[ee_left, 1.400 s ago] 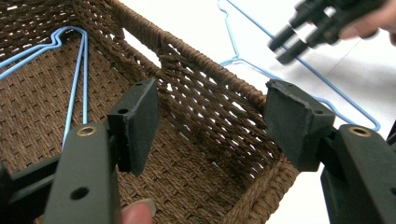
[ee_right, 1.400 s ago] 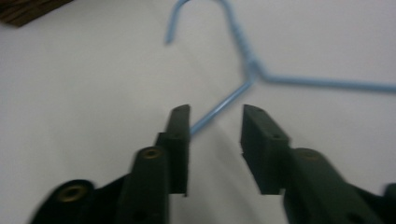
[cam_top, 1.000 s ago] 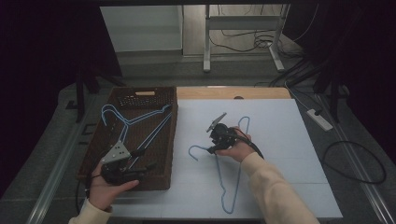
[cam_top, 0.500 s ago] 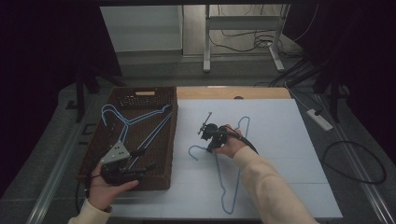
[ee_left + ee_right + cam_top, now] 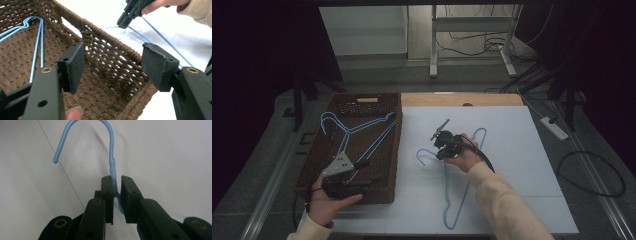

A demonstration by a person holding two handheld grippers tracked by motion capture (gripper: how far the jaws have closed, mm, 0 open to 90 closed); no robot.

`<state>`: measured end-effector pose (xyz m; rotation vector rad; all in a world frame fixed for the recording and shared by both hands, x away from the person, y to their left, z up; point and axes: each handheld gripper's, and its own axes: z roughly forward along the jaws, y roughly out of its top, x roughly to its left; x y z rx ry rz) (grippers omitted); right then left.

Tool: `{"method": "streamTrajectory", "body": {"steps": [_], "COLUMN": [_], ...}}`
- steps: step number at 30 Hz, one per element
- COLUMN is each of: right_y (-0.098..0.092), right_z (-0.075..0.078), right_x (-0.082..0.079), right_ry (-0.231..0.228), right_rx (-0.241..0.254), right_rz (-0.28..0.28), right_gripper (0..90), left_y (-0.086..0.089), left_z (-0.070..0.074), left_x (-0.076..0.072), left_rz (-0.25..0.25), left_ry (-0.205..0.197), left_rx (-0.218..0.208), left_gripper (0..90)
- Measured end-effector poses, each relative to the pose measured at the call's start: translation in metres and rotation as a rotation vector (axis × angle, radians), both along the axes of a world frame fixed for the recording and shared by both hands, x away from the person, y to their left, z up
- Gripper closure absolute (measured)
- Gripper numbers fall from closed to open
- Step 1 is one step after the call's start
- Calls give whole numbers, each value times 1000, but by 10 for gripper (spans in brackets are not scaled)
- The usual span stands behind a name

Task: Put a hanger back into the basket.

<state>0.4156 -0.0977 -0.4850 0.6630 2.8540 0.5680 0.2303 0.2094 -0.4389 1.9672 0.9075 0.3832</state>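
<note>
Two hangers in play: one blue wire hanger [image 5: 460, 182] flat on the white table top [image 5: 532, 165], another hanger [image 5: 357, 131] already lying in the brown wicker basket [image 5: 364, 100]. Your right gripper [image 5: 115, 185] has just been closing, and its jaws now pinch the twisted neck just below the hook [image 5: 82, 135]; gripping there likely keeps the frame from swinging on the lift. Wire sits between the pads, apparently squeezed. Your left gripper [image 5: 112, 62] waits at the basket's near corner with jaws spread wide and nothing between them, seemingly parked clear so the basket mouth is free. Judged next step: lift the table hanger by its neck and carry it over the rim beside the first
</note>
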Motion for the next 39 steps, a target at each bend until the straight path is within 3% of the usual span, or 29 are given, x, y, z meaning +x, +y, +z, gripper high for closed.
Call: {"method": "streamTrajectory", "body": {"steps": [7, 12, 14, 20, 28, 39], "right_y": [-8, -11, -14, -15, -24, -31], "right_z": [8, 13, 15, 9, 20, 26], "right_x": [-6, -10, -10, -8, -9, -18], "right_ry": [-43, -77, -58, -55, -68, -95], "right_rx": [44, 67, 103, 94, 143, 203], "right_rz": [-25, -31, -48, -57, -96, -126], "right_gripper": [817, 863, 863, 864, 864, 864], "left_y": [-32, -58, -67, -81, -105, -146], "left_z": [7, 7, 6, 3, -1, -17], "left_x": [-3, 2, 4, 7, 12, 33], "left_rz": [-46, -59, -66, -71, -99, -99], "left_ry": [34, 86, 102, 120, 153, 237], "left_rx": [-5, -24, -25, -10, -6, 23], "left_gripper": [352, 348, 345, 346, 337, 327]}}
